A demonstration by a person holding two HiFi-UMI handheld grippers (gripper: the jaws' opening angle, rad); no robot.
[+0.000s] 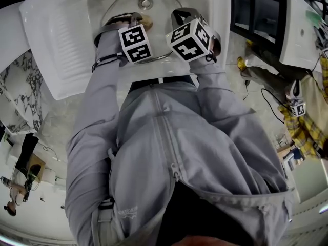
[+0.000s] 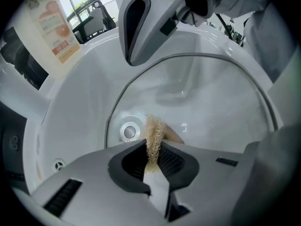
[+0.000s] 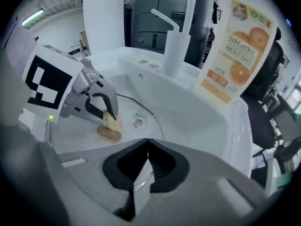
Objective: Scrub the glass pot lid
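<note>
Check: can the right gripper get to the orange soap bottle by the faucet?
Probably yes. The soap bottle stands upright on the sink ledge beside the faucet, with only open basin between it and the right gripper. The gripper is shut, so it would need to open first.

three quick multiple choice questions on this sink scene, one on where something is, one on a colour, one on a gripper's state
1. Where does the glass pot lid lie?
A on a stove
B in the sink
C on a chair

2. What colour is the scrubber?
A blue
B black
C beige

3. How is the left gripper?
A shut on the scrubber
B open and empty
C shut on a spoon

Answers:
1 B, the lid's rim curves inside the white basin.
2 C, the left gripper view shows pale tan fibres.
3 A, its jaws pinch the scrubber between the pads.
</note>
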